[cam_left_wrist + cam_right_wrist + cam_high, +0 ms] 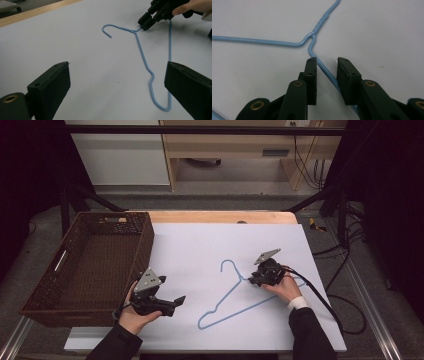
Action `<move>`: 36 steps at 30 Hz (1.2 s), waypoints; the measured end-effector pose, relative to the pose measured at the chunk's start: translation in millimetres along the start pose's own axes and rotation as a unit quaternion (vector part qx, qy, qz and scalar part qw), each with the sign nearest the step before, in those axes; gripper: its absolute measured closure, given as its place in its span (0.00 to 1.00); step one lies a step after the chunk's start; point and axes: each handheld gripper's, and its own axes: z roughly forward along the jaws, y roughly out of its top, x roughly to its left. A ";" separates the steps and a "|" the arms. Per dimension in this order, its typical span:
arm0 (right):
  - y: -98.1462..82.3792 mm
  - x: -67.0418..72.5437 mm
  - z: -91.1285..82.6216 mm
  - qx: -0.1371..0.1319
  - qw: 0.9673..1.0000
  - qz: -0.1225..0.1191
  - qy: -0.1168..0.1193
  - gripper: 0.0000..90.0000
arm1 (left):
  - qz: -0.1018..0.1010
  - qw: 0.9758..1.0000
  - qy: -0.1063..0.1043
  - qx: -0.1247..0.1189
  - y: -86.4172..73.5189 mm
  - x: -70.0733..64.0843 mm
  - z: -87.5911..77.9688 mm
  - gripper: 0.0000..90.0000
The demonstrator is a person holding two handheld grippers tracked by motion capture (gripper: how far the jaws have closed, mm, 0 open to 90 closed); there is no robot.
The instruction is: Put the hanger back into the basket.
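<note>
Blue wire hanger (235, 295) lies flat on the white board (200, 245); right gripper (326, 65) straddles one arm just below the twisted neck, jaws narrowed but not pressing it; left gripper (175, 302) gapes wide, empty, beside the brown basket (90, 265).

Worktop (220, 216): pale wood, its bare strip showing along the far edge.
Cover: a white board (200, 245) lies on the worktop and takes up nearly all of it, from just beside the basket to the right edge.
Basket (142, 245): dark brown wicker, rectangular, at the left end, its right wall overlapping the board's left edge.
Hanger (235, 292): light blue wire, lying flat on the board right of centre, hook toward the far side.
</note>
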 end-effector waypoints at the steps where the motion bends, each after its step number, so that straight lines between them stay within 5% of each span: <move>1: 0.0 0.0 0.0 0.000 1.000 0.000 0.000 0.78 | 0.000 1.000 0.000 0.001 -0.2 -0.1 0.5 0.07; 26: -0.6 -6.9 -2.8 -0.001 0.999 -0.042 0.014 0.93 | 0.013 1.000 -0.011 0.023 0.0 -8.8 14.0 0.08; 28: -0.4 -7.3 -5.5 -0.009 0.999 -0.042 0.020 1.00 | 0.012 1.000 -0.012 0.024 -0.4 -9.0 14.8 0.08; 31: -1.4 -7.0 -3.8 0.015 0.999 -0.040 0.027 1.00 | 0.013 0.999 -0.011 0.027 -0.9 -8.9 15.5 0.08; 36: -0.5 -5.0 -4.3 0.006 0.999 -0.040 0.014 0.95 | 0.014 0.999 -0.011 0.027 -1.3 -9.8 15.4 0.08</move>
